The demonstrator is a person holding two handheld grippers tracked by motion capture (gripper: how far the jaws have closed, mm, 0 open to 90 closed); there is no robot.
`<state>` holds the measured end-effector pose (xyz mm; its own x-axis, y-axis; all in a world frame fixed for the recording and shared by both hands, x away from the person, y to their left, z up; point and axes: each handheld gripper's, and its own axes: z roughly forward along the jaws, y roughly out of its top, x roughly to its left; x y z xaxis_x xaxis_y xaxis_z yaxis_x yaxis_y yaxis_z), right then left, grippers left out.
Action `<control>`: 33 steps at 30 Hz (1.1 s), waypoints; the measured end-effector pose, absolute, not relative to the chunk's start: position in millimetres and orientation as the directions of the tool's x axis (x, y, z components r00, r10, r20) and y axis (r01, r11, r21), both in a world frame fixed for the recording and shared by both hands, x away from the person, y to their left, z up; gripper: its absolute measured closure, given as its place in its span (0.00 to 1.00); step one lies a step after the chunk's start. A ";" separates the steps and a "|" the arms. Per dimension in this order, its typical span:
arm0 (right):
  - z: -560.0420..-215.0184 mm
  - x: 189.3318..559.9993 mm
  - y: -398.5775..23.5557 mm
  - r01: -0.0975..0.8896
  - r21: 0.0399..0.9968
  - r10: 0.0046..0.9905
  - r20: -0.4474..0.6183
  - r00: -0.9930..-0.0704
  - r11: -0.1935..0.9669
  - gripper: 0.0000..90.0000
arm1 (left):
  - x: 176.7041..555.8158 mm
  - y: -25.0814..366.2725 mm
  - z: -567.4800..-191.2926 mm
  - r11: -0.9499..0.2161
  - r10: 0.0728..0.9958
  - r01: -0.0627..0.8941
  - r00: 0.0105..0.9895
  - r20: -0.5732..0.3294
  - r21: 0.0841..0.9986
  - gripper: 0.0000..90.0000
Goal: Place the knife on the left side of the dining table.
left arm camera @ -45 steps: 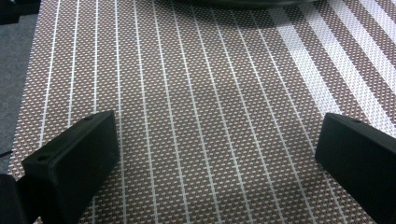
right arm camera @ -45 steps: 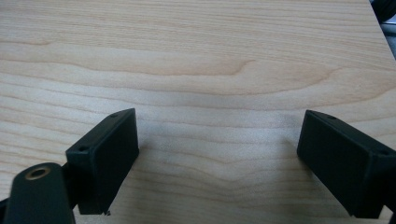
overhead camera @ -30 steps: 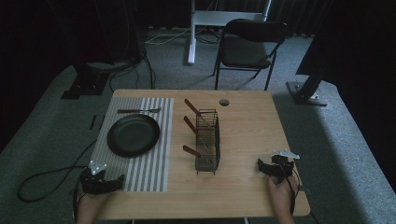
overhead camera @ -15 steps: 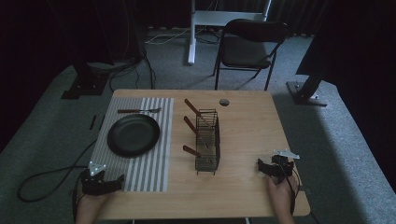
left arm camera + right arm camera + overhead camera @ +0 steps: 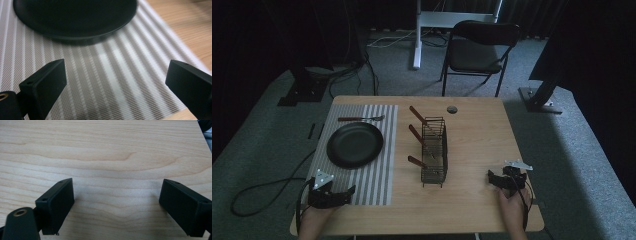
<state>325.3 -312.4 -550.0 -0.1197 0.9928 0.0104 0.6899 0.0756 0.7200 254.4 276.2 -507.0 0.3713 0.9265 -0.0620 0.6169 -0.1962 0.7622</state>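
Nothing has moved since the earlier frames: both grippers rest at the same places on the near side of the wooden table [image 5: 482,135]. On its left part lies the striped placemat [image 5: 379,175], and the black plate [image 5: 355,144] sits on this mat. A fork [image 5: 360,118] lies on the mat behind the plate, near the far edge. At the middle of the table stands the wire rack [image 5: 434,150], upright, with three brown-handled utensils [image 5: 417,162] sticking out from it to the left. The left gripper [image 5: 332,196] rests on the near end of the mat, just in front of the plate, with its jaws wide apart and holding nothing. The right gripper [image 5: 496,180] rests on bare wood at the near right, well apart from the rack, jaws also spread and empty. A small round disc [image 5: 452,109] is near the far edge.
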 end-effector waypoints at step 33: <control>-550.0 325.3 -312.4 0.690 0.720 0.993 0.010 -0.120 0.076 0.13 | 260.8 211.4 -460.6 -0.322 0.765 0.429 0.643 -0.035 0.844 0.04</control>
<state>325.3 -312.4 -550.0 -0.1196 0.9928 0.0103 0.6897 0.0756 0.7201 260.8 211.4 -460.6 0.6433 0.7648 -0.0353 0.4293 -0.3222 0.8437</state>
